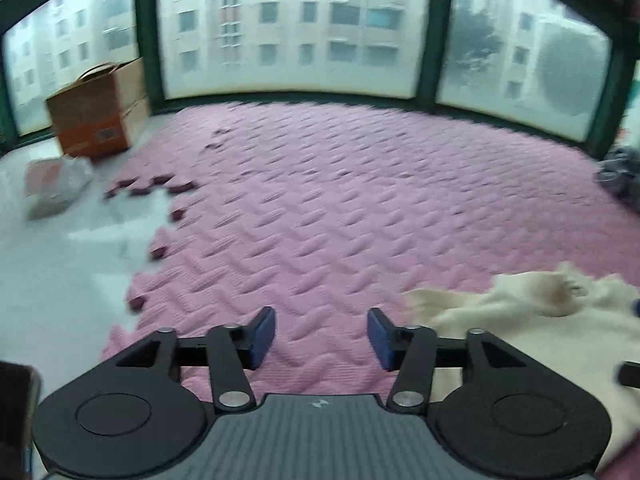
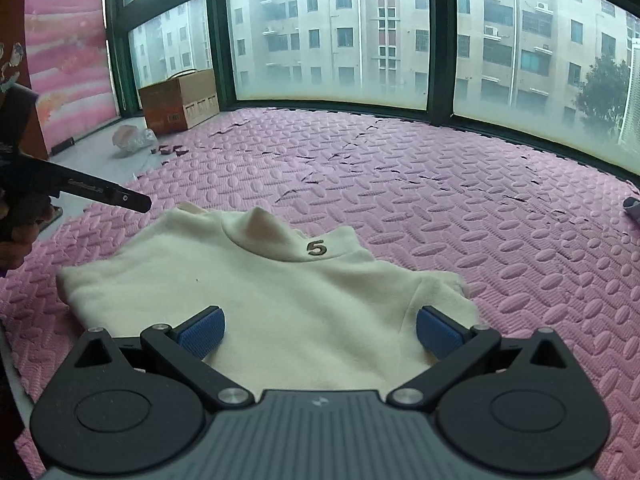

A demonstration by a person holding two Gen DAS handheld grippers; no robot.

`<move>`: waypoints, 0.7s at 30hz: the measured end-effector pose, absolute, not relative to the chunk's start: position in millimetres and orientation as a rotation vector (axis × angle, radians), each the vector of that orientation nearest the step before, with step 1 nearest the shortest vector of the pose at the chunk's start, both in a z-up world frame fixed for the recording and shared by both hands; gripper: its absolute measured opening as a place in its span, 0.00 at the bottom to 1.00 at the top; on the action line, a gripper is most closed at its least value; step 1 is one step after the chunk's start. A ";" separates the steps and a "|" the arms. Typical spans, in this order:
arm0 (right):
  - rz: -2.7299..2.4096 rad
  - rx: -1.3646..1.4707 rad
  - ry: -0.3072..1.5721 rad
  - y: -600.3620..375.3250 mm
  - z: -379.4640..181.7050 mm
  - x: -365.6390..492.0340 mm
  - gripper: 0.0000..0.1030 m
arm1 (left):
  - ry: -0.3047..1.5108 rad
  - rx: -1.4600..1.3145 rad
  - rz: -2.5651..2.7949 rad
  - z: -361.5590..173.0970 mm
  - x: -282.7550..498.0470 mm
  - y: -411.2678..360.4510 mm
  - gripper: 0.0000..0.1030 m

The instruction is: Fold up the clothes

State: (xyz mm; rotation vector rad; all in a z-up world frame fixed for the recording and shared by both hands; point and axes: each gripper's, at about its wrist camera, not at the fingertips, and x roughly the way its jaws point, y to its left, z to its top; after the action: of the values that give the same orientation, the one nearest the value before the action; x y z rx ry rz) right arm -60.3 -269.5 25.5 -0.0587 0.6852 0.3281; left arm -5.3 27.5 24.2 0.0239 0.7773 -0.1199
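Two grippers: left gripper (image 1: 322,334) stands with its jaws apart and only pink mat between the blue pads; right gripper (image 2: 318,330) stands wide, nothing pinched, its pads hovering over the lower part of the garment.
Garment: cream sweater (image 2: 256,292) lies flat on the pink foam floor mat (image 2: 460,200), collar toward the windows, body toward the person; no desk here, the floor carries it.
Left gripper's place: beside the sweater's left edge, off the cloth (its view is blurred, so the exact gap is hard to judge).
Risk, missed pick: left gripper may close on mat rather than cloth, since its pads are over bare mat.
Risk, uneven fold: if only one side is caught, the soft knit would likely drag and bunch instead of folding cleanly.
Risk, snag: the mat's raised ridges and loose puzzle edges could catch a dragged hem.
Readable writing: a dark "5" (image 2: 316,247) on the collar.
Other labels: cardboard box (image 2: 180,98) carries print, too small to read.
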 end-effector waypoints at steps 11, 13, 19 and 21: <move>0.333 -0.066 0.695 -268.3 18.5 -60.0 1.00 | 0.768 0.018 -0.038 9.6 12.6 32.3 0.95; 0.332 -0.068 0.695 -268.0 18.6 -59.9 1.00 | 0.760 0.021 -0.030 7.7 14.1 31.1 1.00; 0.333 -0.066 0.698 -268.2 18.2 -59.2 1.00 | 0.724 0.030 -0.013 2.8 14.3 29.2 1.00; 0.334 -0.064 0.699 -268.5 18.0 -59.1 1.00 | 0.724 0.030 -0.013 3.3 13.7 29.1 1.00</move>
State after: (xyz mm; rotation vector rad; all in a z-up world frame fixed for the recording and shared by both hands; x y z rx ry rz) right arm -59.1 -268.5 18.0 -0.0645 0.6985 0.3335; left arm 13.7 29.1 3.3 0.0295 0.7238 -0.0129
